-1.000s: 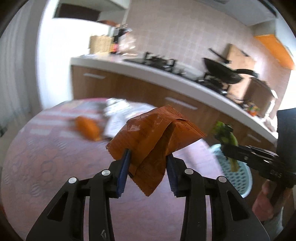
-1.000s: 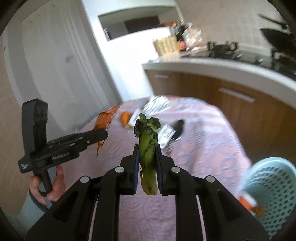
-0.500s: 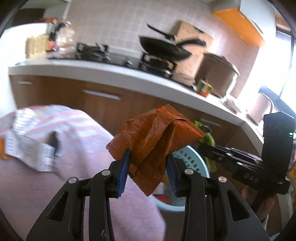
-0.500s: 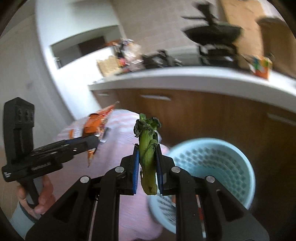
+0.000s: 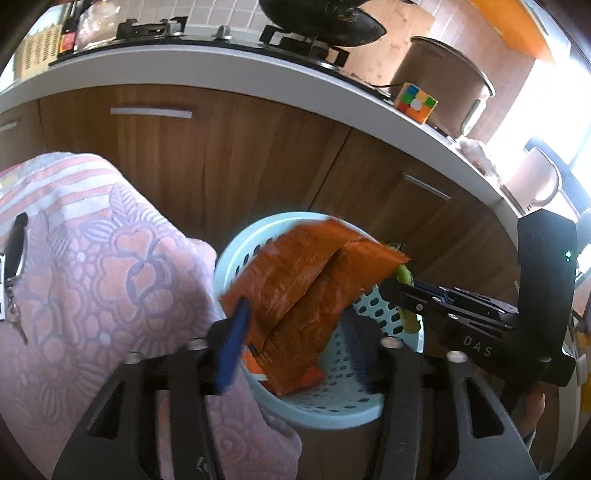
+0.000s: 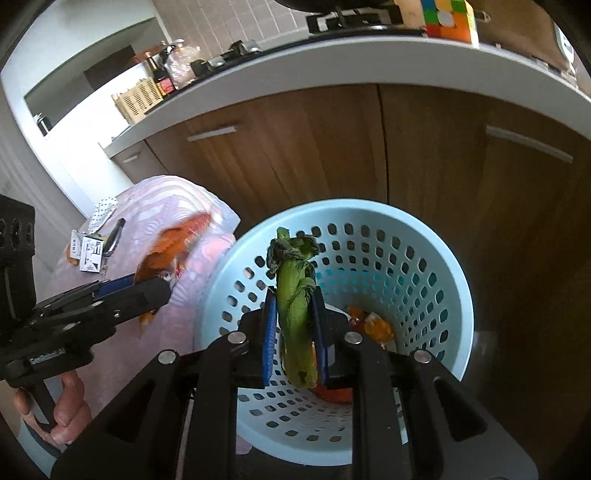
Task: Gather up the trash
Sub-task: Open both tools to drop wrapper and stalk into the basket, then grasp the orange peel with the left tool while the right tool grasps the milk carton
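Left tool [image 5: 291,343]: blue-padded fingers [image 5: 232,343] spread wide; the orange snack wrapper [image 5: 306,291] sits loose between them, motion-blurred, above the mouth of the pale blue perforated basket [image 5: 236,240]; whether a pad touches it cannot be told; in the right wrist view this tool [image 6: 147,286] shows at left with the wrapper [image 6: 173,243] at its tip, beside the basket rim, a hand [image 6: 62,413] on its grip below.

Right tool [image 6: 293,336]: blue pads [image 6: 269,336] set narrow, clamped on a wilted green vegetable stalk [image 6: 295,306]; stalk upright, leafy end uppermost, over the open basket [image 6: 454,291]; in the left wrist view this tool [image 5: 399,291] reaches in from the right, the stalk [image 5: 406,299] partly behind the wrapper's corner.

Basket contents: orange scraps [image 6: 373,325] on the bottom; kind too small to tell.

Bench [image 5: 110,266]: pink patterned cloth, edge just beside the basket; dark key fob with keys [image 5: 14,254] at its left margin; in the right wrist view, a silver blister strip [image 6: 103,212] and small printed paper slips [image 6: 86,251] further back on the cloth.

Beyond: wooden cabinet fronts [image 6: 295,147] with bar handles; white counter [image 5: 221,70] carrying a gas hob [image 5: 147,27], a black wok [image 5: 321,18], a colour-cube puzzle [image 5: 415,101], a brown pot [image 5: 439,77]; woven basket [image 6: 138,98] and bottles [image 6: 162,77] at the far end.
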`<state>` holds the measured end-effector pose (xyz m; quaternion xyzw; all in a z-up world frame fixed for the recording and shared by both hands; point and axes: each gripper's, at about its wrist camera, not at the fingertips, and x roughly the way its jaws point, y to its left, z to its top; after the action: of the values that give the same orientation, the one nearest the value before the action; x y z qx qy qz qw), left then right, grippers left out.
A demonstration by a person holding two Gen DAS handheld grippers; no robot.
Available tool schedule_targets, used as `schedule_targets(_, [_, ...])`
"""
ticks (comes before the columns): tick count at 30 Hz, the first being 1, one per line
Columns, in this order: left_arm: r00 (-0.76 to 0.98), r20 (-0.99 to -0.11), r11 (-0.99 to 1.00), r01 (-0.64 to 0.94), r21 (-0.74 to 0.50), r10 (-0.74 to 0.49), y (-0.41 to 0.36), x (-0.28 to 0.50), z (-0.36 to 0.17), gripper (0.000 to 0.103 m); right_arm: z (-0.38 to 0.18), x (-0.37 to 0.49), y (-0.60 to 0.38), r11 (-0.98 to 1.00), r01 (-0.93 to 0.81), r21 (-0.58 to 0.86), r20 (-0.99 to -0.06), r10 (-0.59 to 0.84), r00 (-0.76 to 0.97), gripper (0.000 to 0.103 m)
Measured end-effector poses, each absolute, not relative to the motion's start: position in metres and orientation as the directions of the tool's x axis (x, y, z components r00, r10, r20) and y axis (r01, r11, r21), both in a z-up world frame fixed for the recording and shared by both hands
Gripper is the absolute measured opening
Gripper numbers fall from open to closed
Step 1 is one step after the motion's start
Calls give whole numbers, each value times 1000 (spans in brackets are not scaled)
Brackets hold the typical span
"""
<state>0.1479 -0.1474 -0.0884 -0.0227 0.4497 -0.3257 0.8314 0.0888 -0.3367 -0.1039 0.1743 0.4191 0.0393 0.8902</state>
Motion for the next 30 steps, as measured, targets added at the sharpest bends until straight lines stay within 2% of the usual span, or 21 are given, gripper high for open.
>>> schedule_targets(1, [390,-732,791,517,-328,-559,-146,149,-88,62,-106,89,-339,933,87,348,-736,214,642,28])
schedule_targets(2, [397,-731,793,517,-322,-555,-144,148,-88,62,-106,89,-342,930,98,353,-736,212,643,42])
schedule_targets(3, [394,-733,792,519,-321,-555,-142,148,-89,62,-107,87,-346,927,108,359,-731,208,650,51])
schedule_targets(6, [401,-726,794,511,-328,-558,-133,147,-85,67,-101,85,-348,925,113,362,-719,200,665,51])
schedule_targets(12, [451,-691,807,477,-349,-566,-103,140,-73,67,-82,84,-337,921,81,381,-685,223,693,51])
schedule_targets(19, [551,-636,838,421,-347,-540,-49,129,-47,67,-54,93,-286,928,-51,369,-646,295,704,51])
schedule_targets(24, [645,-604,883,320,-342,-468,15,129,-29,67,-40,107,-234,924,-162,347,-630,358,689,51])
schedule_targets(30, [735,-608,939,115,-325,-301,111,145,-18,67,-23,130,-156,901,-311,303,-611,434,662,51])
